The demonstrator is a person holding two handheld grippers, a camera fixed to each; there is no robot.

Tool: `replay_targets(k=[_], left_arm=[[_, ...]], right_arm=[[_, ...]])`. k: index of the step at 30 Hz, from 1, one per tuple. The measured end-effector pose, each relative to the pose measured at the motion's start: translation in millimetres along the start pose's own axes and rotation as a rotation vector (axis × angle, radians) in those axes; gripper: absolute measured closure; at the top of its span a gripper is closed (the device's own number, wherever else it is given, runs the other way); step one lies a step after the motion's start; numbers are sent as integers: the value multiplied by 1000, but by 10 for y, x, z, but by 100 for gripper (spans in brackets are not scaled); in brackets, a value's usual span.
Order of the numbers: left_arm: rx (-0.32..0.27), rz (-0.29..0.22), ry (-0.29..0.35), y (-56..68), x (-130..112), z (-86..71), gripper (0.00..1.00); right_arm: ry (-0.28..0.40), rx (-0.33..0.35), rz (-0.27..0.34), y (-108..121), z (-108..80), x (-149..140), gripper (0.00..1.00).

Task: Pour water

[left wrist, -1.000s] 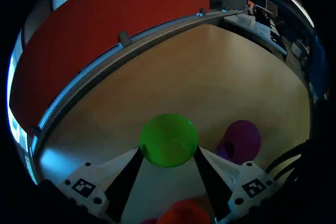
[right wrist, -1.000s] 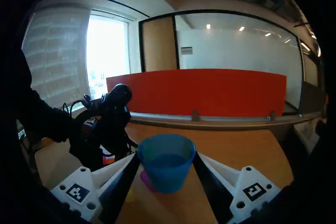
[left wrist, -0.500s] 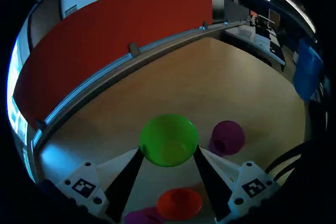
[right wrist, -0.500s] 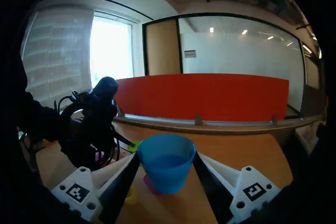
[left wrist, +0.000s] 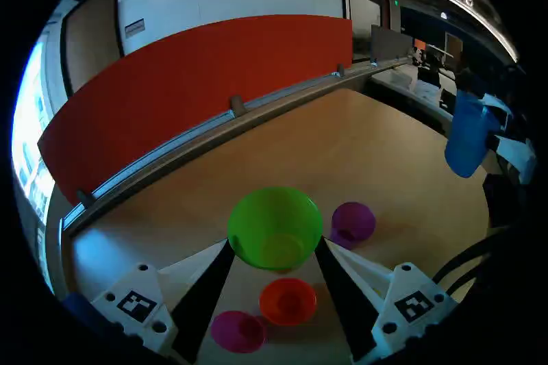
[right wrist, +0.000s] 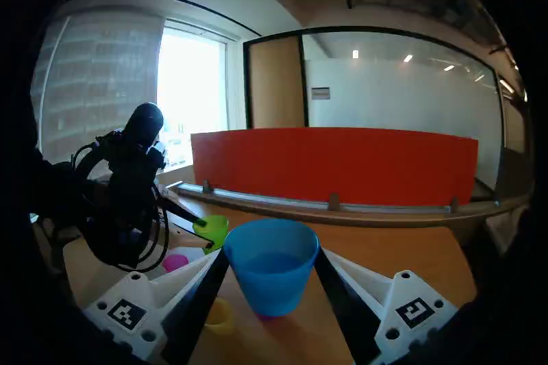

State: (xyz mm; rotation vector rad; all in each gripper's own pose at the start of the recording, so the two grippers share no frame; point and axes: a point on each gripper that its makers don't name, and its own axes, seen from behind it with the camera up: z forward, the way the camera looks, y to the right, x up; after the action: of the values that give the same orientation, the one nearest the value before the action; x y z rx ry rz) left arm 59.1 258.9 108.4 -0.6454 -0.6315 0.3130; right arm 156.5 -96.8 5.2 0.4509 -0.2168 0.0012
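Green translucent plastic cup (left wrist: 275,235): upright, open mouth up, clamped at its sides by both fingers of the left claw (left wrist: 275,247) and held above the pale wooden desk (left wrist: 356,139).

Blue plastic cup (right wrist: 271,274): upright, pinched the same way between both fingers of the right claw (right wrist: 271,262). A level darker surface inside reads as water, partway up the wall. In the left gripper view this cup hangs at the far right, above the desk edge.

Small purple cup (left wrist: 353,222): standing on the desk, just right of the green cup.

Small orange cup (left wrist: 288,300): on the desk, between the left claw's fingers, below the green cup.

Small magenta cup (left wrist: 238,331): on the desk, just left of the orange one.

Small yellow cup (right wrist: 220,315): on the desk, beside the right claw's left finger.

Red partition panel (left wrist: 205,84): runs along the desk's far edge, behind a grey rail.

Right gripper view, left side: the left claw carries the green cup, held by a dark-sleeved arm (right wrist: 58,194).
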Motion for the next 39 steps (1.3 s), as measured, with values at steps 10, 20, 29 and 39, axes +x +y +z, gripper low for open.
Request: replay_targets(k=[10,20,29,39], left_arm=[[44,-44,88,-51,73,-449,16],[67,-65,238,-71,303,-799,16],[22,-93,356,21,529,-1086,17],[-10,-97,485,172,700,-1480,17]], right_arm=[[10,34,-17,-163,1,70,9],[18,64,-31,-301,8,135,9],[29,78,-44,-365,11,203,9],[40,92,-53,-435,7,289,9]])
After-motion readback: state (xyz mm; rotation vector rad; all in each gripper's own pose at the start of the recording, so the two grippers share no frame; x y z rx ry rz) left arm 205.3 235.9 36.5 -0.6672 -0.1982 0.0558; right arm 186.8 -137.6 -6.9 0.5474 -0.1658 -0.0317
